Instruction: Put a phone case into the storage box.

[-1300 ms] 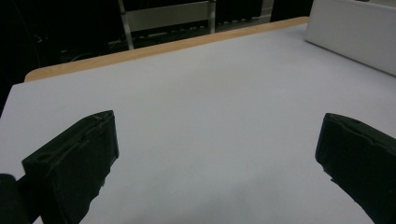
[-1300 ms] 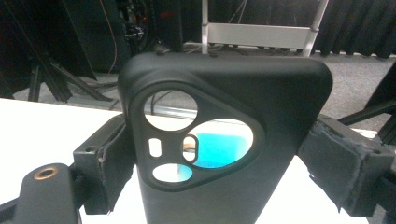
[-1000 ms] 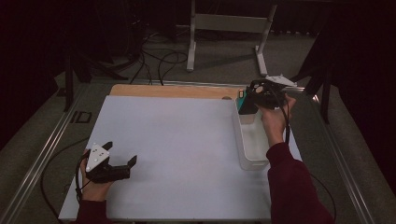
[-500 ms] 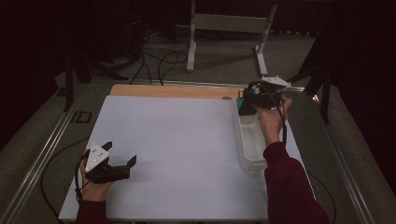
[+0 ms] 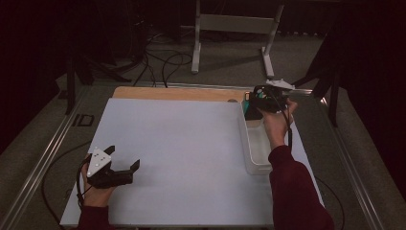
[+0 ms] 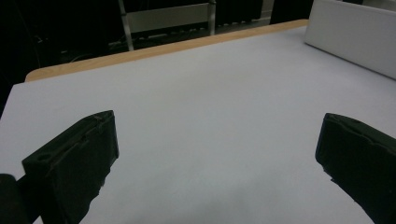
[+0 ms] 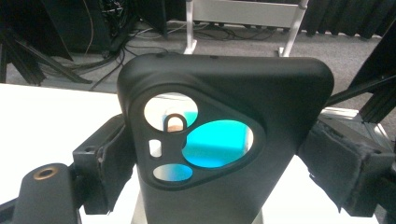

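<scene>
— What has my right gripper (image 5: 253, 106) got?

— A black phone case (image 7: 224, 140), pinched by its two edges between the pads (image 7: 109, 161). It stands upright between my fingers, the camera cutout facing me, something teal showing through the holes. In the high view I see the case just over the far end of the clear bin (image 5: 256, 165).

— And my left gripper (image 5: 125, 168)?

— Spread wide, holding nothing. Between and ahead of its fingers I see only the white table top (image 6: 210, 102); the bin's wall lies well off to their far right.
</scene>
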Demonstrator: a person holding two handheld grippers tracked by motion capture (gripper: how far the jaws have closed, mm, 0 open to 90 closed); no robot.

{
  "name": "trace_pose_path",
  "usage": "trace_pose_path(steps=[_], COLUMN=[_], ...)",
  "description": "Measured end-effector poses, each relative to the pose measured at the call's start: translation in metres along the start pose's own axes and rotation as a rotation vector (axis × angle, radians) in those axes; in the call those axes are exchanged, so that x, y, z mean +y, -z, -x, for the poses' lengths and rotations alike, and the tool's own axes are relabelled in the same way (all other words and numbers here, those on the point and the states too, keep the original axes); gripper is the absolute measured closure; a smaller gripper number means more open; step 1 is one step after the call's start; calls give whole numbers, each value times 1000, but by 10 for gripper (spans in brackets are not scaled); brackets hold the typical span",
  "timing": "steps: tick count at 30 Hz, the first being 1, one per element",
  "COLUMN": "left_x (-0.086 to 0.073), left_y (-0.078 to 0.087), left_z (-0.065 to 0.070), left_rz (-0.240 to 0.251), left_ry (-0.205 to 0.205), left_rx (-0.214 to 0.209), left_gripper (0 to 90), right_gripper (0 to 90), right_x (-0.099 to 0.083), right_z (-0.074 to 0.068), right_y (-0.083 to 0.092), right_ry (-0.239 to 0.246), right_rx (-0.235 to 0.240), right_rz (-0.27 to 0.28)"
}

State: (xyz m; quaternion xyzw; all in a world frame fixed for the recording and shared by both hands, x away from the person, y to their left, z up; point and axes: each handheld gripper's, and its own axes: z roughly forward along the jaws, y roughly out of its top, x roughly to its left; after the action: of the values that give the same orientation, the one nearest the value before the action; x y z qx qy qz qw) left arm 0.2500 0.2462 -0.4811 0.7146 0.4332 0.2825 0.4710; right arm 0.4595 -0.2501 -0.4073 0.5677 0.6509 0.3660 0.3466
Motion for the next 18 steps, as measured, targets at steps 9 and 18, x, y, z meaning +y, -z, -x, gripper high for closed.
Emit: trace_pose_path(steps=[9,18], left_x=[0,0], left_y=[-1,0], left_z=[1,2], left_rz=[0,3], left_ry=[-1,2], left_rx=[-5,-8], left_gripper=[0,0], right_gripper=[143,142], right_x=[-6,-11], right_z=[-1,-3], right_y=[-6,-13], right_ry=[7,5], right_rx=[-8,-25], right_rz=[-19,-51])
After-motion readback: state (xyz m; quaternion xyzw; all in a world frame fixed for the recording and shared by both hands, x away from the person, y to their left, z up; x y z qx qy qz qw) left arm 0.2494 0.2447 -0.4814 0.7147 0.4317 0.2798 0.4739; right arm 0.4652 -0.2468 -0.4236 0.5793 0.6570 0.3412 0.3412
